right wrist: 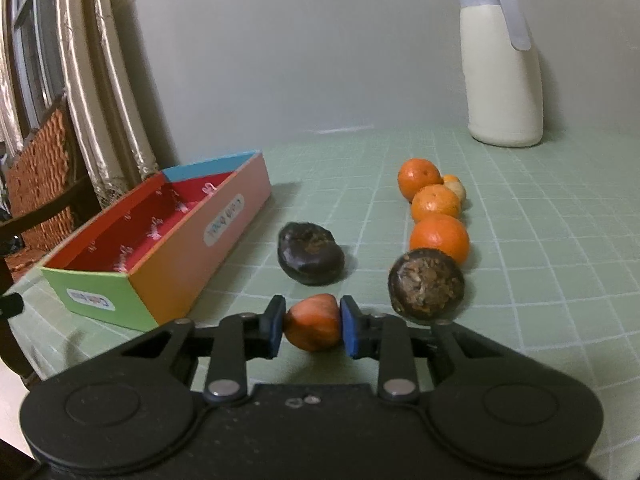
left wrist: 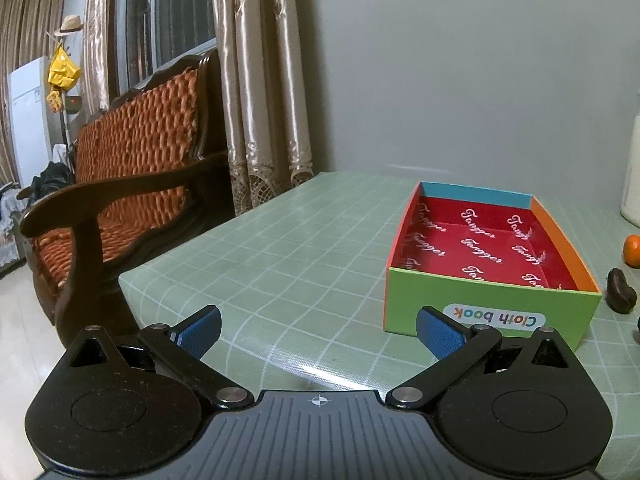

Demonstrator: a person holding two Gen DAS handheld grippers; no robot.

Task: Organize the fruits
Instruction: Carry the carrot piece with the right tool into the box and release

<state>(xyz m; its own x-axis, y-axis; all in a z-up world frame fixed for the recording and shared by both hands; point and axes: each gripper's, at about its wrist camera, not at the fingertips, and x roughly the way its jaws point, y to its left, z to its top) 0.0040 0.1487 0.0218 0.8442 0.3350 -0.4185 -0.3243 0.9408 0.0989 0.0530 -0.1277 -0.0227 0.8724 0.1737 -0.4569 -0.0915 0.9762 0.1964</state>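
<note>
Fruit is what we see first: a small reddish-orange fruit with a pointed top (right wrist: pixel 313 322) sits squeezed between the blue pads of the right gripper (right wrist: pixel 312 326), just above the table.

Past it lie two dark brown wrinkly fruits (right wrist: pixel 311 253) and a row of round orange tangerines (right wrist: pixel 439 237), reaching back toward a tall cream jug with a grey lid (right wrist: pixel 503 76).

Our left gripper (left wrist: pixel 318 330) has its blue fingers (left wrist: pixel 200 332) wide apart, with nothing between them.

We see a table with a light green cloth with white squares (left wrist: pixel 288 240), set against a grey wall (left wrist: pixel 460 80).

Only the left view shows the open cardboard box with a red inside and green front (left wrist: pixel 490 312) up close, along with a wooden sofa with orange cushions (left wrist: pixel 132 160) and shiny curtains (left wrist: pixel 260 80). Only the right view shows the jug whole and the full fruit row.
</note>
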